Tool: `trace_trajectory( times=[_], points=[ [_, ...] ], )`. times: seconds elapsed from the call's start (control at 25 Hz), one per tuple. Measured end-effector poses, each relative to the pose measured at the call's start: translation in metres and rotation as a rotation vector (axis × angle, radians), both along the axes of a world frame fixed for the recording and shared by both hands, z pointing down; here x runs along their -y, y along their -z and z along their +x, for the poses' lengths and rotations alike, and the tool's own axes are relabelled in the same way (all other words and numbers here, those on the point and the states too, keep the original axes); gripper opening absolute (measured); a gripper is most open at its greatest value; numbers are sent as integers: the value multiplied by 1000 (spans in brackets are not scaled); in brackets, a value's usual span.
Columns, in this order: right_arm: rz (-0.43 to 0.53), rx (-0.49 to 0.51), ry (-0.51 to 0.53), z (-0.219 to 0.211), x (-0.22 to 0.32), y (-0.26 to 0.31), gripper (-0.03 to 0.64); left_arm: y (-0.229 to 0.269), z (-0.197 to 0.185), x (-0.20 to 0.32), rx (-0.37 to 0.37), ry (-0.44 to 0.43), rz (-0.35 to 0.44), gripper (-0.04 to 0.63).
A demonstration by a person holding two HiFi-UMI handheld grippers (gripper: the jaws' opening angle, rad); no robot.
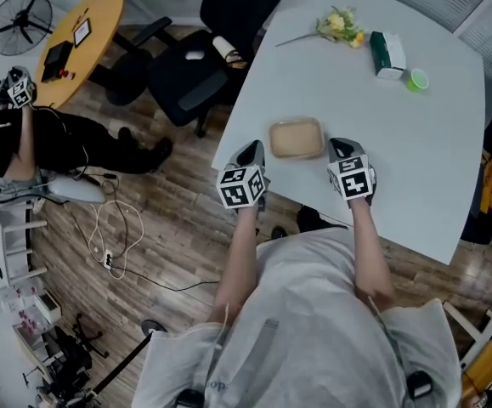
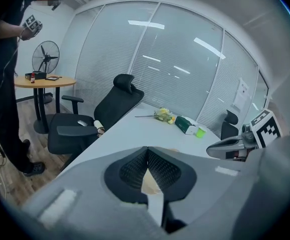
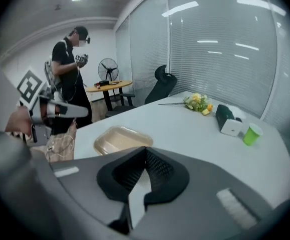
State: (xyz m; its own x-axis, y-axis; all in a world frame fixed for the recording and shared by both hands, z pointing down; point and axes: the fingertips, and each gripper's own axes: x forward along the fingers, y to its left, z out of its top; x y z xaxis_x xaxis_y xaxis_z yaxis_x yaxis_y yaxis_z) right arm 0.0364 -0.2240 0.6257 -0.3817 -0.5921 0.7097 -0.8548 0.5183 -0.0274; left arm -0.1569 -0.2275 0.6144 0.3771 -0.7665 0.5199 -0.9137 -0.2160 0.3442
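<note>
Head view: high overhead, facing steeply down on the table's (image 1: 356, 100) near edge. Left gripper view: low at that edge, facing across toward the blinds (image 2: 185, 64). Right gripper view: equally low, similar heading. All share the flowers (image 1: 339, 25); the head and right gripper views share the tray (image 1: 296, 138).
</note>
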Motion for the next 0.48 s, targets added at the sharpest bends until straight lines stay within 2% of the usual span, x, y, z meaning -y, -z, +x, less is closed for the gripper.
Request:
trace_trajectory(
  times=[0.12, 0.36, 0.48],
  points=[
    [-37, 123, -48, 1, 14, -11, 5, -2, 1, 11, 13, 13, -2, 5],
    [-80, 237, -64, -3, 26, -30, 6, -12, 6, 22, 56, 21, -29, 6],
    [-105, 286, -52, -9, 27, -36, 81, -20, 5, 22, 74, 33, -51, 37]
  ],
)
